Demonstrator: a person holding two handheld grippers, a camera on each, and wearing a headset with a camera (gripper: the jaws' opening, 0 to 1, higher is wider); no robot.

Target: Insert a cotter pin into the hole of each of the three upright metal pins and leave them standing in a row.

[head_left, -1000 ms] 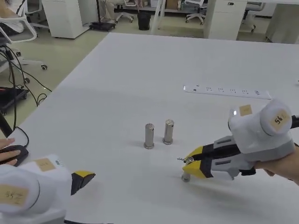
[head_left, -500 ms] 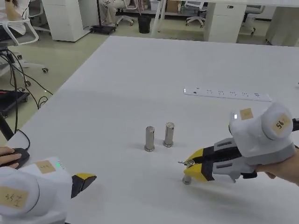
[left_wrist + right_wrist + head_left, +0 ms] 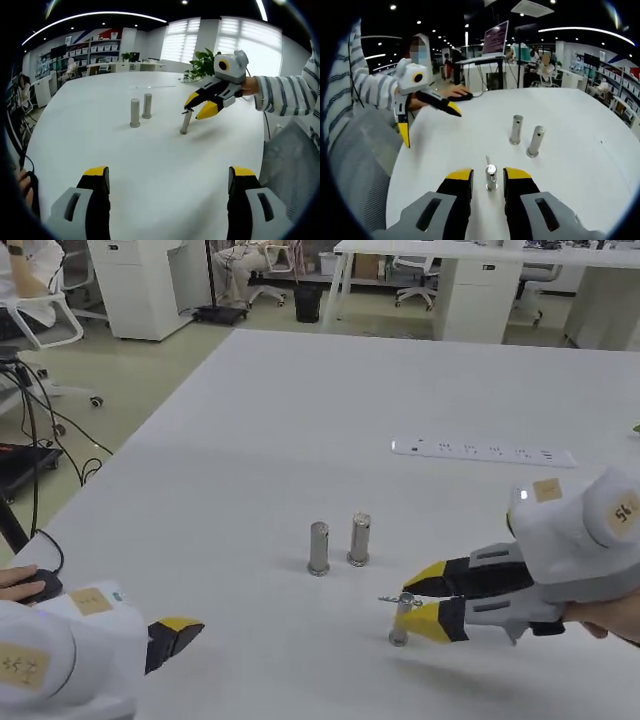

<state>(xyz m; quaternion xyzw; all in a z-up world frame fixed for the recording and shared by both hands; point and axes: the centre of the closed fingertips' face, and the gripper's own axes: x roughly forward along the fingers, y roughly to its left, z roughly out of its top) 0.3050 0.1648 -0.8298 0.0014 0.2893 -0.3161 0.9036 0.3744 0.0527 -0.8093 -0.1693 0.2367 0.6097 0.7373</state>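
Well, the nearest upright metal pin (image 3: pixel 399 625) stands on the white surface (image 3: pixel 250 440) low and right of centre in the head view, a thin cotter pin (image 3: pixel 390 597) poking from its top, the right gripper (image 3: pixel 404 611) holding its fingers (image 3: pixel 461 176) parted either side, not quite touching. It looks like slick, solid steel on a narrow foot, easy to topple, so I'd hold the shank low and pinch the springy cotter by its head. The left gripper (image 3: pixel 168 175) hangs wide open at lower left.
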